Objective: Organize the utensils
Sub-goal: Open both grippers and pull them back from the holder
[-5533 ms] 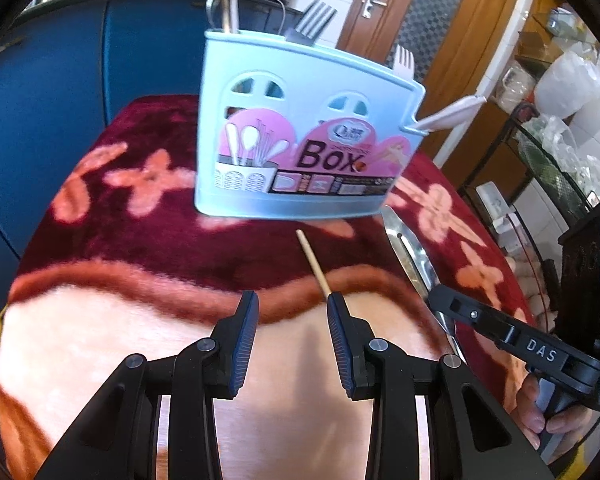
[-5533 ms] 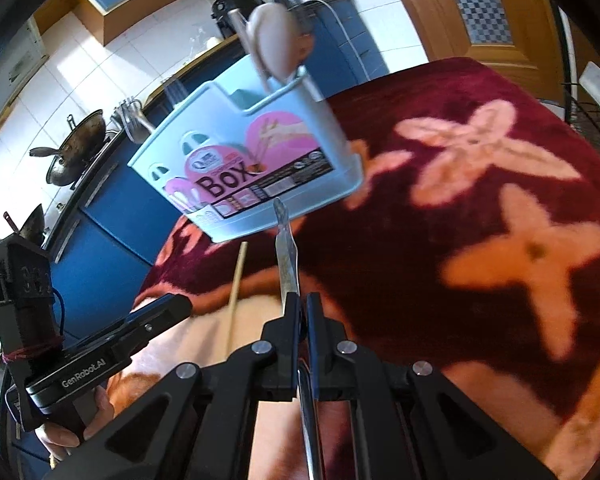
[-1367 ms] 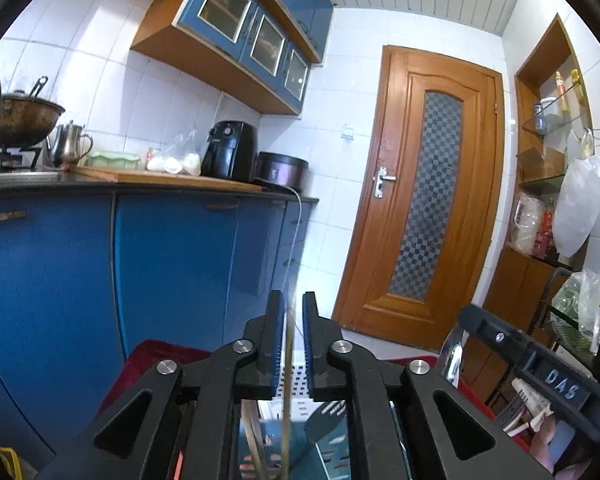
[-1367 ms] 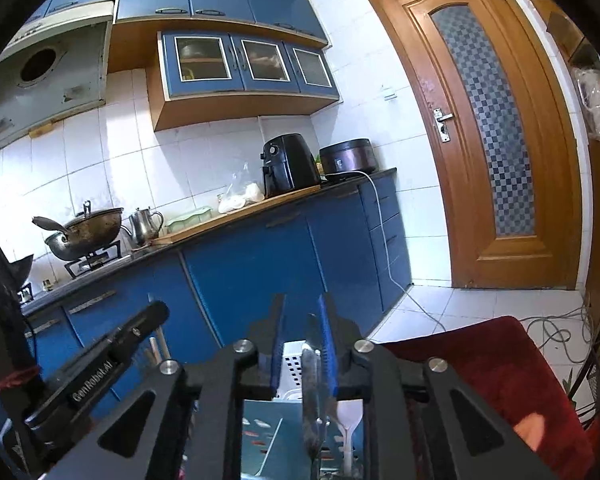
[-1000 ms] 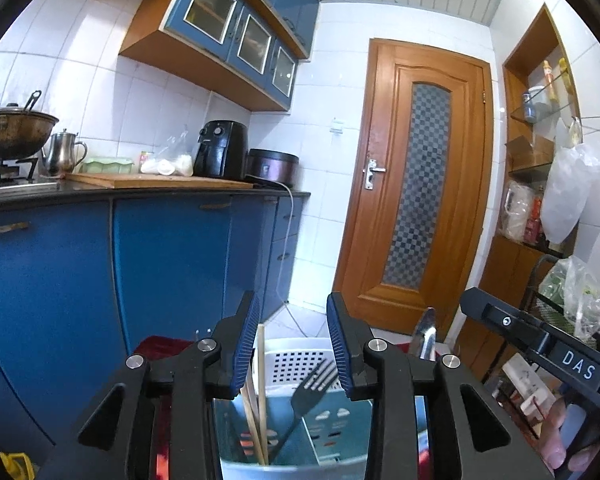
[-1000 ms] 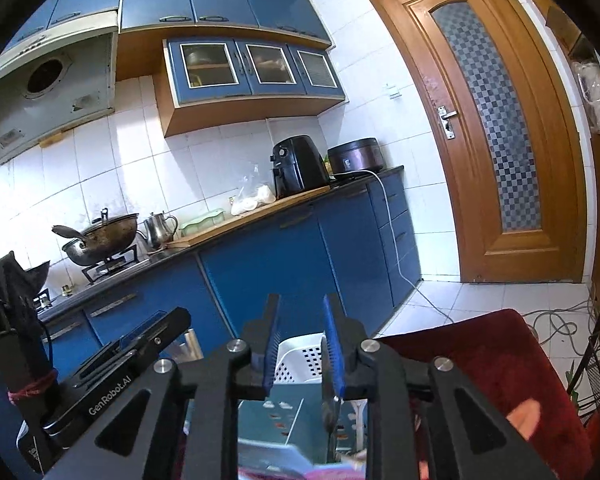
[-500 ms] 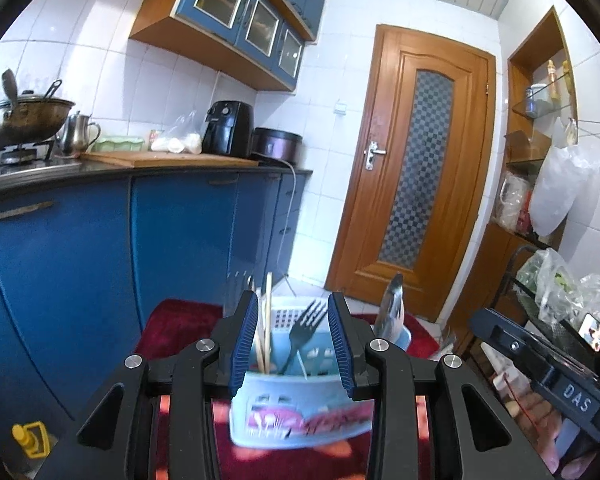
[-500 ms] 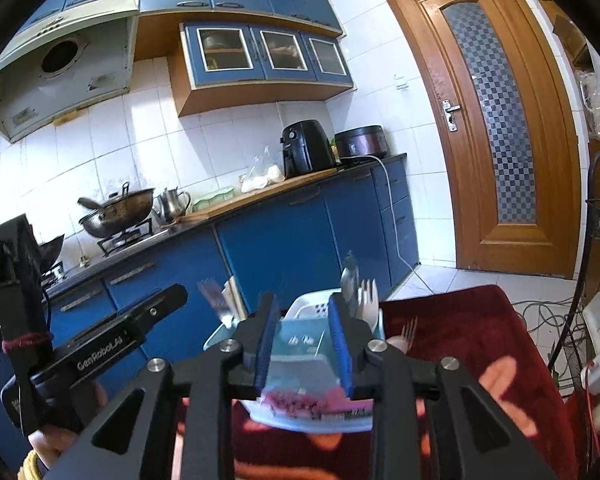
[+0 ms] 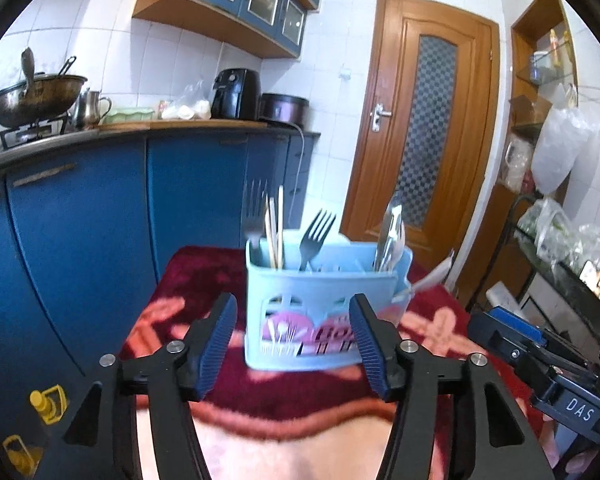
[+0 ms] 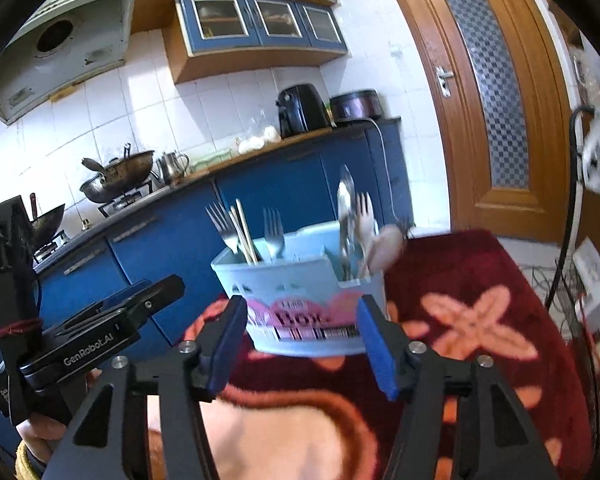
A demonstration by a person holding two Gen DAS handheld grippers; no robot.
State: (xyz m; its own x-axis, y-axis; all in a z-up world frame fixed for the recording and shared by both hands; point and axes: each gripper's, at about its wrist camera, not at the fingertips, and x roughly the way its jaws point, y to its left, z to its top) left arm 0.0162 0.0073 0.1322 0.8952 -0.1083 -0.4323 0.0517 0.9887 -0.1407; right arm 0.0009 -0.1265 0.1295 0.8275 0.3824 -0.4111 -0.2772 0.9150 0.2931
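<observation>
On the red floral cloth (image 9: 204,276), upright: light-blue plastic utensil box (image 9: 324,312) holding forks (image 9: 316,236), chopsticks (image 9: 275,232), steel knife (image 10: 346,220), pale spoon (image 10: 384,250) hooked at its right end. Probably light, thin-walled, top-heavy with loose slick cutlery, so best gripped low on the stiff rim or end walls, kept level. Left gripper (image 9: 294,344) and right gripper (image 10: 302,340) both just opened wide, empty, short of the box; frames blurred, contents count unsure.
</observation>
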